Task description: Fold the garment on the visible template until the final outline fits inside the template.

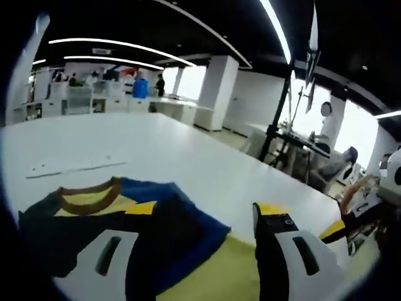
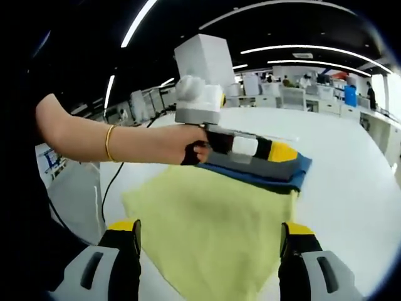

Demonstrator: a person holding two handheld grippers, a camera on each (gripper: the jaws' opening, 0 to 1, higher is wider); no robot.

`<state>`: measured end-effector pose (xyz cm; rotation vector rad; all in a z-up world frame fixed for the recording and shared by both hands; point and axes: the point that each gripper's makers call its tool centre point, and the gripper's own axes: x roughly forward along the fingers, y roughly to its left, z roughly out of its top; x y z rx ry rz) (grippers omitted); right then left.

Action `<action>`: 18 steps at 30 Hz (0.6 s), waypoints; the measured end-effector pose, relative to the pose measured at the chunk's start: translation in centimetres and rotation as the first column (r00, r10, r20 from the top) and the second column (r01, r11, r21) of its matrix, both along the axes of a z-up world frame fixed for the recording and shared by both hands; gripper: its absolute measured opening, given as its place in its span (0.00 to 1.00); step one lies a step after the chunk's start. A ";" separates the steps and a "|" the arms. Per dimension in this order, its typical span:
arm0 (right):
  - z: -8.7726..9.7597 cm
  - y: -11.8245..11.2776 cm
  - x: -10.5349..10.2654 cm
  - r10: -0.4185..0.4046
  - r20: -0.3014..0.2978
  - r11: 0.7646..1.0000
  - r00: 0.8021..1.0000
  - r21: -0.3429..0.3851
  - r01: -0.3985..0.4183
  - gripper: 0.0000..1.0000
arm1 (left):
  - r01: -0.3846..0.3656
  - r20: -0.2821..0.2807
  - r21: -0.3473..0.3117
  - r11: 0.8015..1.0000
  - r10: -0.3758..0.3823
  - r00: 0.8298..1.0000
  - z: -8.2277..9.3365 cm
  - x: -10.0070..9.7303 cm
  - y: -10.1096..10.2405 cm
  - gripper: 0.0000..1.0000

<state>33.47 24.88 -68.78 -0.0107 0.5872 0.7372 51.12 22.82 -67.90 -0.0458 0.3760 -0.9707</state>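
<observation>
Garment (image 1: 156, 226) lies folded on the yellow template (image 2: 213, 226) on the white worktop (image 1: 188, 157), under and ahead of the left gripper (image 1: 200, 251). Its fingers (image 1: 272, 251) are spread wide and clamp nothing, though their undersides seem to rest on the cloth.

Right gripper (image 2: 210, 257): fingers released, wide apart, empty, above the template's near edge.

Judgement: square the fold, tuck the blue edge inward, keep everything inside the yellow outline.
</observation>
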 end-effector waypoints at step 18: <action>-1.7 -1.4 -3.2 0.193 -0.079 0.965 0.978 -0.162 -0.204 0.80 | 0.139 0.057 0.114 0.984 -0.146 0.988 1.2 -5.8 9.5 0.99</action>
